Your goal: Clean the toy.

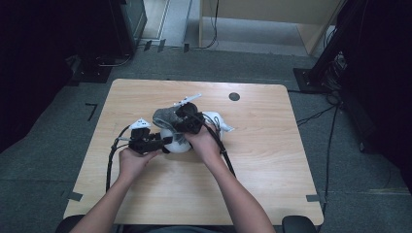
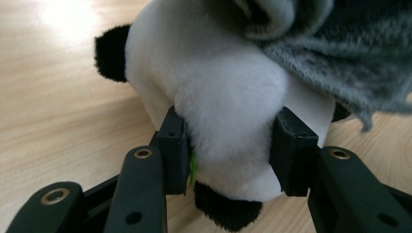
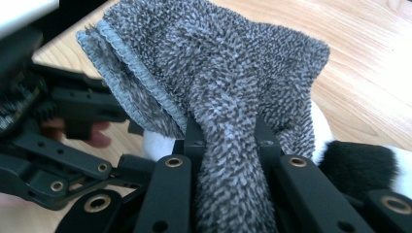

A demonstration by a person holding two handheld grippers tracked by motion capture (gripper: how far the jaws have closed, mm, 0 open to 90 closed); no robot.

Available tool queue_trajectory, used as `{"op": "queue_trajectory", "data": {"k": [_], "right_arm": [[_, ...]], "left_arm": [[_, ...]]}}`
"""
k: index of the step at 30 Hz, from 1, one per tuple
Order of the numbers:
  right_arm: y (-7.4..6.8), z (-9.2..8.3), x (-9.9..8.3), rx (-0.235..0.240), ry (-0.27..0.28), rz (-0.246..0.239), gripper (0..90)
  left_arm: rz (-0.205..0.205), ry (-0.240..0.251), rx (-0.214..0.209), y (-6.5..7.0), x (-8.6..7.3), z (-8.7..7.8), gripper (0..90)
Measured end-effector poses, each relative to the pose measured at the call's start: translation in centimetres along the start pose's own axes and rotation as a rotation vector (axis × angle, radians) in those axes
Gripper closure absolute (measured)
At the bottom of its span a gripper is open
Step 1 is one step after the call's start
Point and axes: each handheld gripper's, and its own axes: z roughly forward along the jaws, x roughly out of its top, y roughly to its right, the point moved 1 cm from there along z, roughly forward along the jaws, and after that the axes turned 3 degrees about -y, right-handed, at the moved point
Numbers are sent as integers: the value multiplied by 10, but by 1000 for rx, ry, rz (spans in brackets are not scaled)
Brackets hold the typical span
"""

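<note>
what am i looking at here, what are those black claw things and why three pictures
A person sits at a wooden table and holds a hand-worked two-jaw gripper in each hand. The high view looks down from above the table; the other two pictures come from small cameras riding on each gripper, looking along its black jaws. The left gripper is clamped on a black and white plush panda that rests on the table. The right gripper pinches a fuzzy grey cloth that drapes over the panda. In the high view both grippers meet over the toy near the table's middle, with their cables trailing back toward the person.
</note>
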Motion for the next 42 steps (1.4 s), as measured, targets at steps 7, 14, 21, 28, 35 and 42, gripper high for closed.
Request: {"op": "queue_trajectory", "data": {"k": [7, 14, 21, 28, 35, 42], "right_arm": [[-2, -7, -21, -10, 9, -73, 767], [8, -26, -47, -32, -4, -133, 772], [27, -49, -68, -13, 19, -97, 773], [48, -75, -93, -38, 77, -20, 773], [70, -86, -115, -74, 82, 51, 771], [90, -83, -127, -112, 68, 107, 771]], "left_arm": [[8, 1, -1, 1, 0, 1, 563], [25, 9, -2, 3, 1, 1, 571], [44, 0, 2, 6, 1, 3, 578], [40, -3, -6, 5, 1, 3, 583], [35, -5, -19, 4, 2, 3, 583], [28, -4, -28, 3, 2, 2, 583]]}}
